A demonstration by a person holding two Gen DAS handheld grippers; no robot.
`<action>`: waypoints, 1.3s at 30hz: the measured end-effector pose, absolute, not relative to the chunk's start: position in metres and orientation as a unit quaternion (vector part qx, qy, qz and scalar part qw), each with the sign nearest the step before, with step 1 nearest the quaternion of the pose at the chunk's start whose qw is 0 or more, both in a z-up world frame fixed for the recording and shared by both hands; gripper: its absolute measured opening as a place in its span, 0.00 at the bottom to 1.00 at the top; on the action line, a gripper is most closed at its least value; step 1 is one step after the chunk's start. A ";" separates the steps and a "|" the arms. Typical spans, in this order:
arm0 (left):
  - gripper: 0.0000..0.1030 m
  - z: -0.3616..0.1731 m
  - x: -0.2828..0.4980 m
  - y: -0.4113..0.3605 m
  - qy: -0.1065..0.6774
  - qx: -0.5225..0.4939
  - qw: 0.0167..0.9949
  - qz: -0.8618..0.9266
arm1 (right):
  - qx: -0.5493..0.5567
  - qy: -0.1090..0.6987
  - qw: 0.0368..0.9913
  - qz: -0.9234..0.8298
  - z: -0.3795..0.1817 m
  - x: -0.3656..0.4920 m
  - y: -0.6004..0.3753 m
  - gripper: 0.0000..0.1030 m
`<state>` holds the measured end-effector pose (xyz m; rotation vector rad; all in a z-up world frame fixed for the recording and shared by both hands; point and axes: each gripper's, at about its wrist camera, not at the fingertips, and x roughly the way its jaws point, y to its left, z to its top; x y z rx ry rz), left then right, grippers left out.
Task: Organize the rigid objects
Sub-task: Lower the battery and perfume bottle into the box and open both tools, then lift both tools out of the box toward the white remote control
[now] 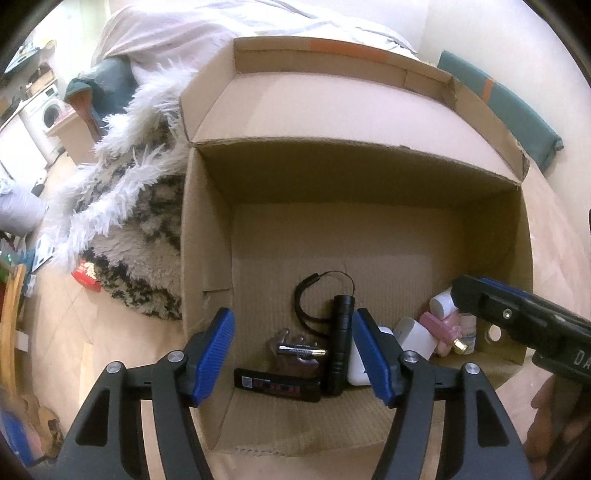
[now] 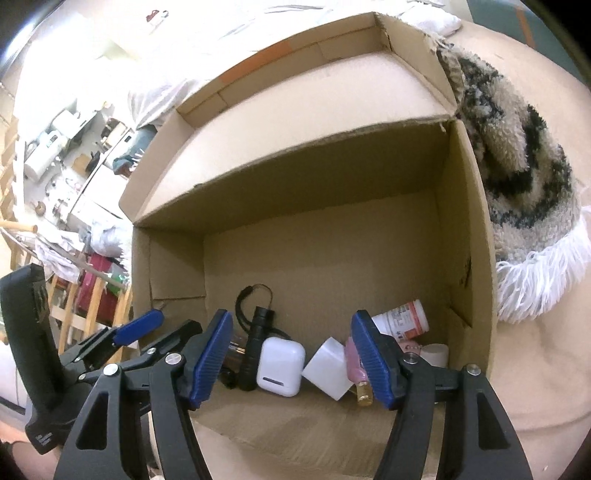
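An open cardboard box [image 1: 207, 236] [image 2: 469, 221] stands on the floor. Along its near wall lie a black flashlight [image 1: 341, 343] [image 2: 255, 350] with a loop strap, a battery [image 1: 301, 350], a flat black pack [image 1: 277, 384], a white earbud case [image 2: 280, 365] [image 1: 356, 365], a white cube [image 2: 330, 367] [image 1: 415, 338], a pink item [image 1: 439, 326] [image 2: 356, 365] and a pill bottle [image 2: 402, 319]. My left gripper [image 1: 293, 354] is open and empty above the flashlight and battery. My right gripper [image 2: 291, 354] is open and empty above the earbud case and cube; it also shows in the left wrist view [image 1: 480, 299].
A shaggy black-and-white rug [image 1: 147, 236] [image 2: 517, 162] lies beside the box. A bed with pale sheets [image 1: 184, 33] is behind it. A green mat [image 1: 506, 107] lies on the floor. Cluttered shelves [image 2: 55, 155] and a wooden rack [image 2: 85, 310] stand at the side.
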<state>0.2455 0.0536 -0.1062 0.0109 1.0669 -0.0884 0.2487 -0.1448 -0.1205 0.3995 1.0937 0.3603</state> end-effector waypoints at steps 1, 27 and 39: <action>0.61 -0.104 0.245 0.056 0.507 0.004 0.861 -0.041 | 0.187 0.511 0.821 0.170 -0.119 0.248 -0.145 0.68; 0.62 -0.106 0.164 0.081 0.537 -0.047 0.842 -0.029 | 0.207 0.518 0.819 0.136 -0.106 0.165 -0.178 0.69; 0.62 -0.157 0.153 0.057 0.603 -0.035 0.796 -0.044 | 0.268 0.592 0.755 0.082 -0.156 0.147 -0.198 0.69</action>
